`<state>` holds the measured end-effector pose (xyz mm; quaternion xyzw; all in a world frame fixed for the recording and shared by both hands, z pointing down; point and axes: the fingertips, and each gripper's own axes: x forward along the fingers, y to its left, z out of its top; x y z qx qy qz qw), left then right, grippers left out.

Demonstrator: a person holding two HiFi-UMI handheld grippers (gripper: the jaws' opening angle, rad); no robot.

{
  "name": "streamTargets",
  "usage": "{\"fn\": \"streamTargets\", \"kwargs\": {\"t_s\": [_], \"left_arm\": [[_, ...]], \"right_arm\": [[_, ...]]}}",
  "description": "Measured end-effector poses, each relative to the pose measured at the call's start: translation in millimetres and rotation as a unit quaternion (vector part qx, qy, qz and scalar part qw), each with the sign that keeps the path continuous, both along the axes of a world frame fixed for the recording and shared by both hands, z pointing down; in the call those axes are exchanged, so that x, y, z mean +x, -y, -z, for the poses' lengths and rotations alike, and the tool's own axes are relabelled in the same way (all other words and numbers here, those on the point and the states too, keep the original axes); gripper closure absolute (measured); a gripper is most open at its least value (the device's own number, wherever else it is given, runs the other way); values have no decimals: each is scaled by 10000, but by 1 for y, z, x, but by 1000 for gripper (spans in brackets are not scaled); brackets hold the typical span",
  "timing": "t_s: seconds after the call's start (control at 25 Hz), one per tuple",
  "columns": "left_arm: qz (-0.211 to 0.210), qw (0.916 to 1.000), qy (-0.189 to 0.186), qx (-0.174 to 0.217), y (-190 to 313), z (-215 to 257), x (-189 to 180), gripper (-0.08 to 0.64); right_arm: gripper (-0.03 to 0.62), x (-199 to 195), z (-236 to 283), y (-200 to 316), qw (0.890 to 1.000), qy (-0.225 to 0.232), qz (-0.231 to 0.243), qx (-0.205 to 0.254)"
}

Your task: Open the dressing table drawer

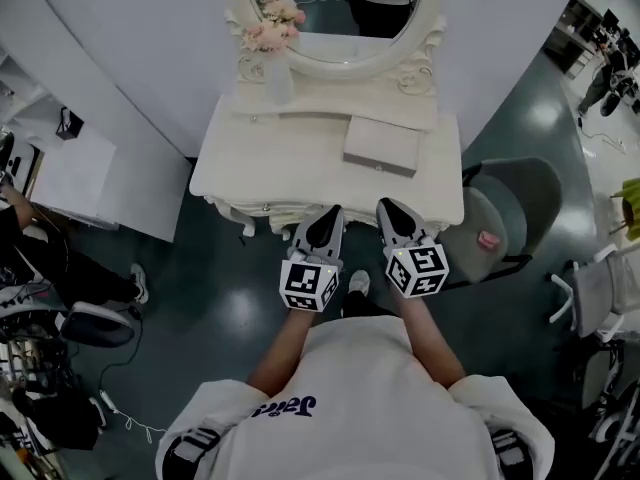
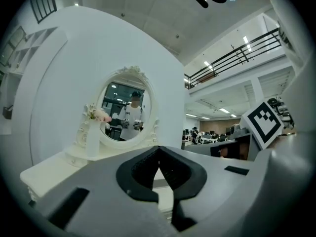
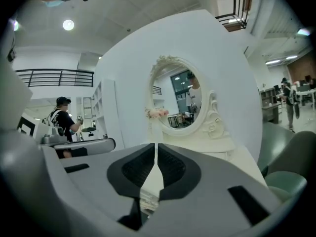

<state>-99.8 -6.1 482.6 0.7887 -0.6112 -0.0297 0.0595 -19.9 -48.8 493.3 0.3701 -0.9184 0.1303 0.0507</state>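
The white dressing table (image 1: 260, 158) stands against a curved white wall, with its oval mirror (image 1: 335, 28) at the back. Its front apron (image 1: 270, 208), where the drawer sits, is seen only edge-on from above. My left gripper (image 1: 330, 214) and right gripper (image 1: 388, 208) hover side by side just off the table's front edge, both pointing at it. Neither touches the table. In the left gripper view the left gripper (image 2: 158, 149) has its jaws together with nothing between them. The right gripper (image 3: 156, 147) is likewise shut and empty, facing the mirror (image 3: 180, 100).
A white vase (image 1: 277, 80) with pink flowers (image 1: 272, 23) and a flat grey box (image 1: 382, 145) rest on the tabletop. A grey chair (image 1: 515, 208) stands right of the table. A white cabinet (image 1: 75, 173) is at the left, with another person (image 3: 61, 115) beyond.
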Motion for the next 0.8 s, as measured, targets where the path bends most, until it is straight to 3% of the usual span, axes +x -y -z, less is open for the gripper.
{"fn": "streamTargets", "kwargs": {"t_s": [0.24, 0.56, 0.8], "left_arm": [[-198, 9994, 170, 223, 87, 19, 11, 546], [-363, 9992, 121, 65, 148, -9, 9, 546], [-728, 9973, 92, 103, 192, -11, -2, 546]], "right_arm": [[577, 8, 5, 87, 9996, 112, -220, -130], [577, -6, -40, 134, 9982, -124, -261, -533], [577, -14, -51, 172, 9962, -250, -588, -594]]}}
